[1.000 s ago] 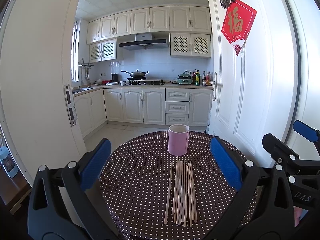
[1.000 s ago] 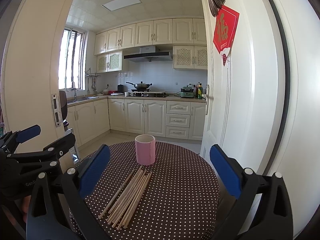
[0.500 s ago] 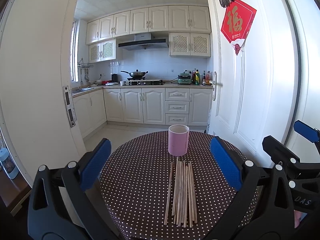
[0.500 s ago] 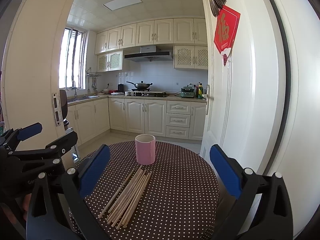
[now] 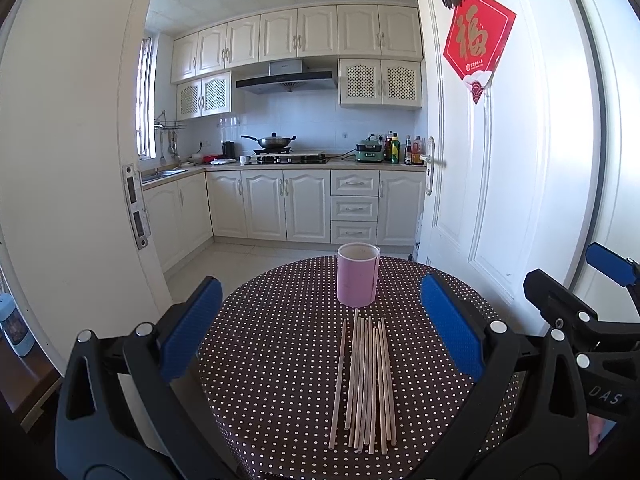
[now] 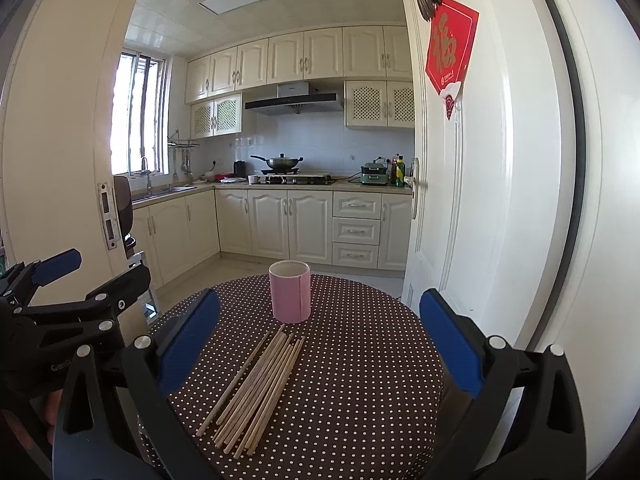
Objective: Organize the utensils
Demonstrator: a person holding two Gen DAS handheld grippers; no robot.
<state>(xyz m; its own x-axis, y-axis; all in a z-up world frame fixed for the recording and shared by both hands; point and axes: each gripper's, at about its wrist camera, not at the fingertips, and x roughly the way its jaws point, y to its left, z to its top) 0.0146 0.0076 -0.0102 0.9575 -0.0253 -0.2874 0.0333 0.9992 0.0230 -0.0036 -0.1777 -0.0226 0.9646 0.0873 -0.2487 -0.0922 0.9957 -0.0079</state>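
Both left tongs [image 5: 320, 336] and right tongs [image 6: 320, 340] stand wide open, empty. Chopsticks [image 5: 366, 384] lie bundled on the worktop [image 5: 280, 360] before the pink cup [image 5: 357, 275]; grasping several risks scattering them or tipping the cup

A dark brown round bench cover [image 5: 280, 340] is showing a regular pattern of small white dots. A plain pale pink cylindrical cup [image 5: 357, 275] is showing a whitish inside. The bundle of pale tan wooden chopsticks [image 5: 368, 380] is looking unpainted. The black-framed left tool [image 5: 320, 332] and black-framed right tool [image 6: 320, 336] are both carrying bright blue pads. A red diamond-shaped door hanging [image 5: 478, 42] is bearing a gold character. The kitchen cabinets [image 5: 304, 208] are appearing cream white
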